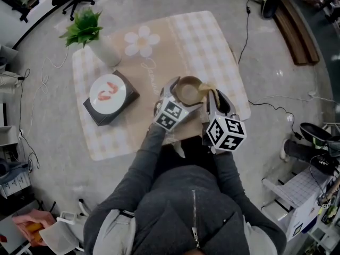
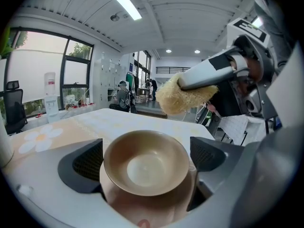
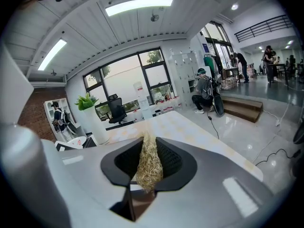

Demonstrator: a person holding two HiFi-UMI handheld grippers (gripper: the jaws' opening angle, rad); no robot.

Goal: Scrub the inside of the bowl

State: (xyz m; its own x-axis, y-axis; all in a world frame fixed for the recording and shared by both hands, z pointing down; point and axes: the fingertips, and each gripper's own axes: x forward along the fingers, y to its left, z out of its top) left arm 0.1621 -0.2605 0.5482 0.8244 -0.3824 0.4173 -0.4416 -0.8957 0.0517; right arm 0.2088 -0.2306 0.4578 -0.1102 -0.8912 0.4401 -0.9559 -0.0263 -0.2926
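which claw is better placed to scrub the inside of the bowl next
Right. The right claw is shut on the loofah scrubber, which sits close to the bowl. The left claw is occupied gripping the bowl.

Jacket [image 1: 175, 206]: dark grey, long sleeves, metal zip [image 1: 194, 217] running 12 to 6 o'clock, pale panels at 8 and 4 | left gripper [image 2: 145, 163]: light grey moulded shell, black ribbed pads [image 2: 85, 163] at 9 and 3 o'clock | right gripper [image 3: 148, 165]: same grey shell, black pads | left cube [image 1: 171, 115], right cube [image 1: 226, 133]: white faces, black square codes
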